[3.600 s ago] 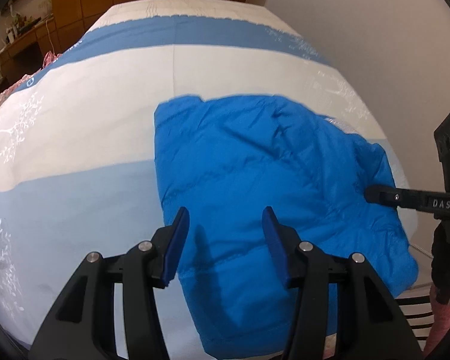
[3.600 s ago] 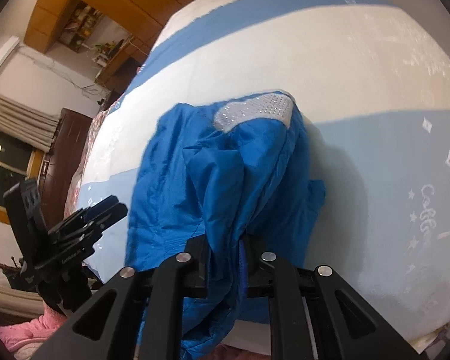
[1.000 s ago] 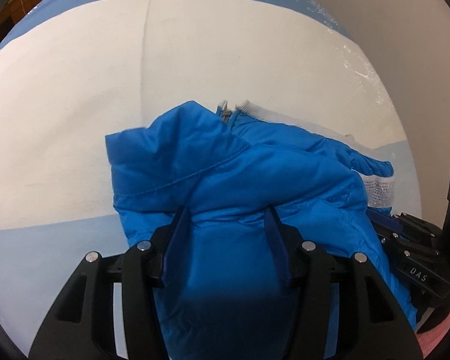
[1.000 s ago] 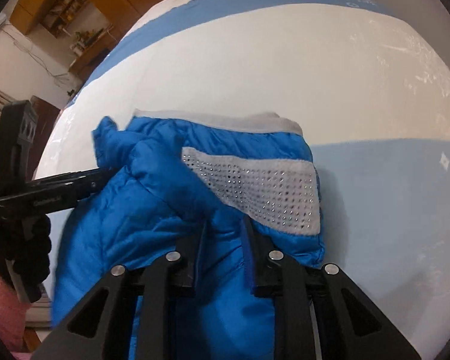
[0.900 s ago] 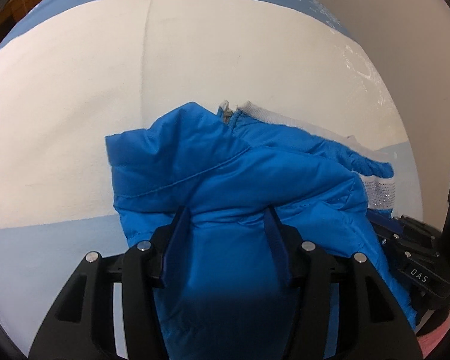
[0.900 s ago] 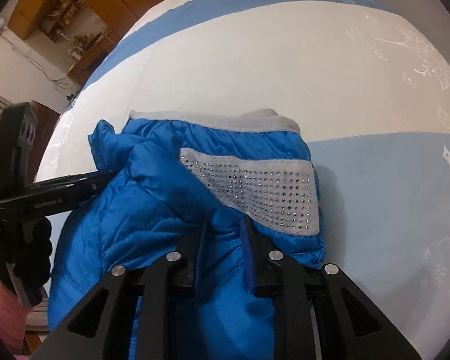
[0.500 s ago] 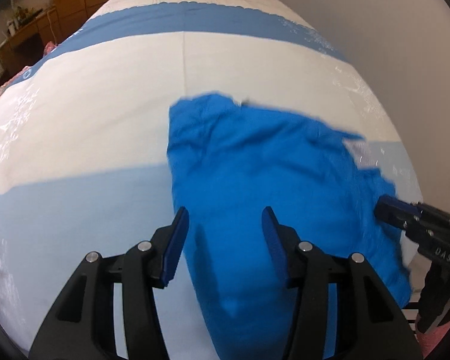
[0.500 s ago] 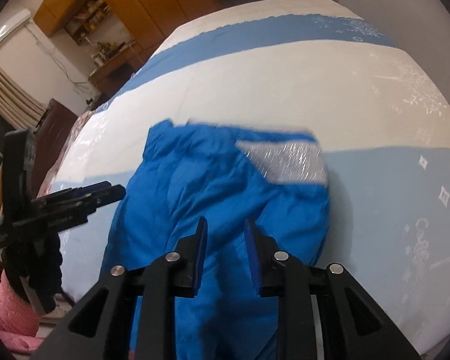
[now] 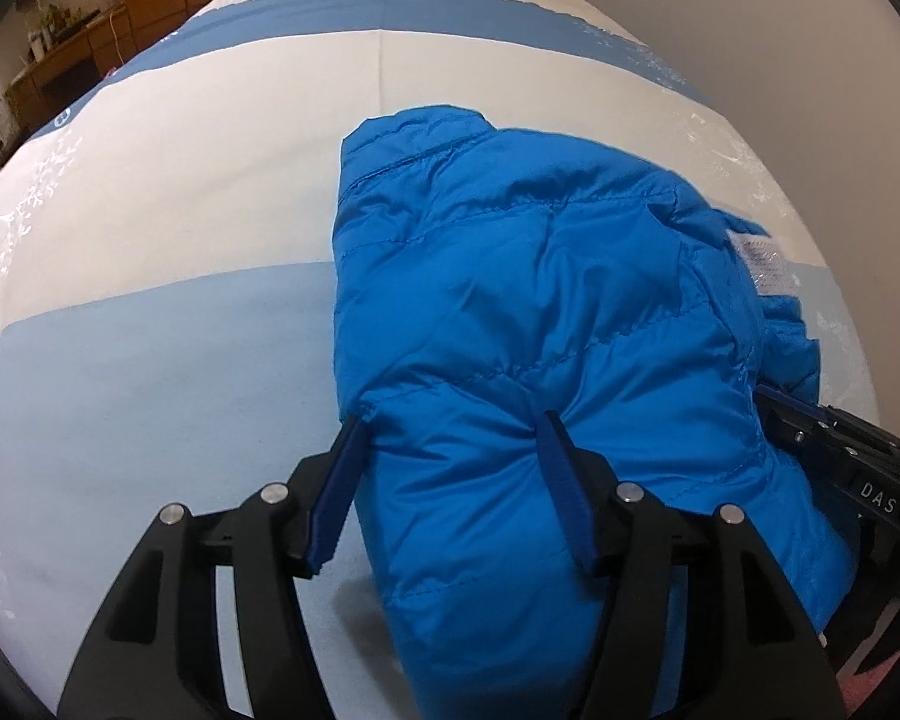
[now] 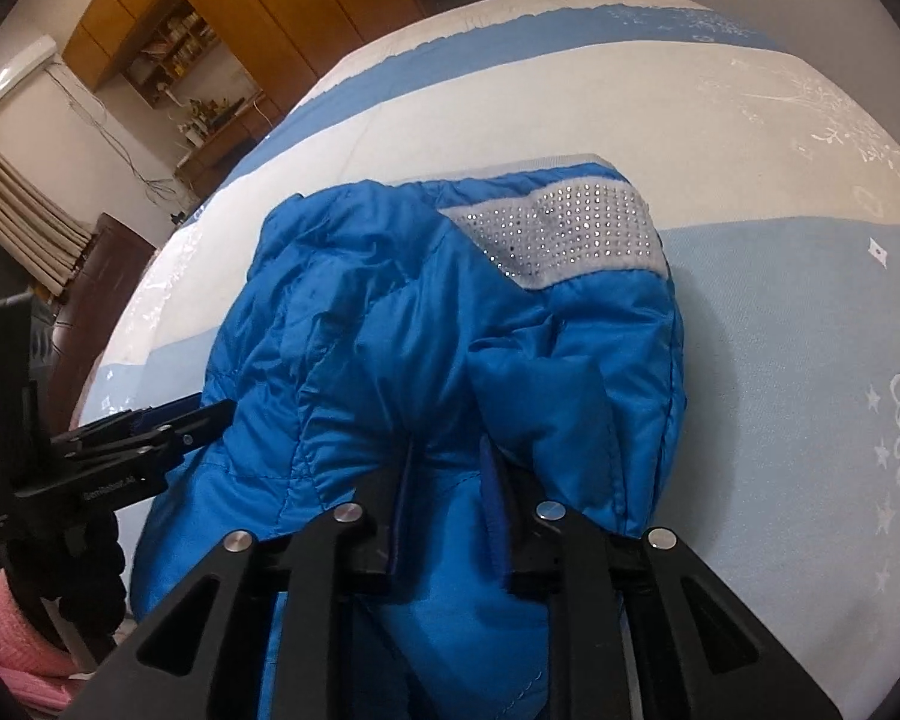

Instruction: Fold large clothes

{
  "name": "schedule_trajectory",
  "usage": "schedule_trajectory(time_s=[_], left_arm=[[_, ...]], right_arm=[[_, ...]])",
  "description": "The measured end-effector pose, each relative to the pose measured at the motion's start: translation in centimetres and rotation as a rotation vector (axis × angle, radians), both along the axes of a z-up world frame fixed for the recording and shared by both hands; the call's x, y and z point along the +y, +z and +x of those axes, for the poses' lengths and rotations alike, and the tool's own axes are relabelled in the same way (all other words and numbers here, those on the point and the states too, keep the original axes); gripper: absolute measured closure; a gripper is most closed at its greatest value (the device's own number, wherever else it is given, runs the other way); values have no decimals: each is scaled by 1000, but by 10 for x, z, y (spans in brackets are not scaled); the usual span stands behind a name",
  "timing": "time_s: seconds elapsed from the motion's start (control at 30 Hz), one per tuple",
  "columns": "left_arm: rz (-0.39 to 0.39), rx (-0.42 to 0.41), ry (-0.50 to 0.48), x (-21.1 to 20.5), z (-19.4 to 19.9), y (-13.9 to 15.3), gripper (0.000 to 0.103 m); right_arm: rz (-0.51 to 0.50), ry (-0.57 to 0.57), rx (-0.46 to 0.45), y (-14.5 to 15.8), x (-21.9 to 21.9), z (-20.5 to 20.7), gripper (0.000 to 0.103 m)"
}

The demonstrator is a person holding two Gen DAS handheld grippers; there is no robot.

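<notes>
**Blue jacket bunched between both grippers on the bed**

A blue padded jacket (image 9: 540,312) lies folded in a thick bundle on a bed (image 9: 180,210) whose cover has cream, pale blue and darker blue bands. The bundle sits toward the near edge of the bed, straddling the line between the cream band and the pale blue one.

In the left wrist view, the left gripper (image 9: 450,438) reaches down onto the near left corner of the jacket. Its jaws stand at a middling spread and have just been opening; a puffy fold of the blue fabric bulges up between them. The left pad lies at the jacket's outer edge and the right pad is sunk into the fabric, so the fold appears pinched between them.

In the right wrist view, the right gripper (image 10: 444,468) is at the near right part of the bundle. Its jaws are narrow and have just been closing, with a ridge of blue fabric squeezed between the blue pads. Just beyond that gripper, a grey panel studded with small shiny dots (image 10: 570,234) lies on top of the jacket, toward its far right corner.

Each gripper shows at the side of the other's view, both touching the jacket's near edge. A gloved hand (image 10: 90,564) with a pink sleeve (image 10: 12,636) holds the left gripper. Wooden cabinets (image 10: 258,6) stand beyond the bed.
</notes>
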State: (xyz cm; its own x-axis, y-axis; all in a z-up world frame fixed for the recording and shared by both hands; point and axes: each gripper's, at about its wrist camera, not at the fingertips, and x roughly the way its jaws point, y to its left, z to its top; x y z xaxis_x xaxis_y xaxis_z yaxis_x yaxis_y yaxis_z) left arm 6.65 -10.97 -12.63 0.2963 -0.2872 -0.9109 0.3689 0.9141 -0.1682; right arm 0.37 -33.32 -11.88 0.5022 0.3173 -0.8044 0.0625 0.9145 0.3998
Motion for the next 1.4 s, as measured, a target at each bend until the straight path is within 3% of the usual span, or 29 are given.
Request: schedule_trajectory(time_s=[0.07,0.13,0.2,0.27,0.4,0.87,1.2,1.33,1.4], left_arm=[[-17,22,-2,8,2,7,45],[-38,28,4,18,2,16,43],[-72,35,13,32,1,23,33],[-111,46,31,48,0,28,30],[-164,72,38,71,-5,27,23],[-315,214,-43,46,11,-20,16],[-498,359,-76,29,28,-56,10],[-510,354,-101,19,27,-59,9],[-504,340,-107,14,26,-57,10]], right_arm=[[17,-4,2,12,-2,-4,78],[25,-8,-35,29,-5,-13,62],[2,-18,-66,44,-7,-23,47],[2,-33,-83,53,-11,-29,41],[102,-71,-83,56,-37,-37,22],[357,-103,59,-15,-69,-18,16],[422,-76,104,-45,-64,-3,12],[455,-86,93,-56,-65,-1,12],[460,-85,80,-58,-64,-2,18]])
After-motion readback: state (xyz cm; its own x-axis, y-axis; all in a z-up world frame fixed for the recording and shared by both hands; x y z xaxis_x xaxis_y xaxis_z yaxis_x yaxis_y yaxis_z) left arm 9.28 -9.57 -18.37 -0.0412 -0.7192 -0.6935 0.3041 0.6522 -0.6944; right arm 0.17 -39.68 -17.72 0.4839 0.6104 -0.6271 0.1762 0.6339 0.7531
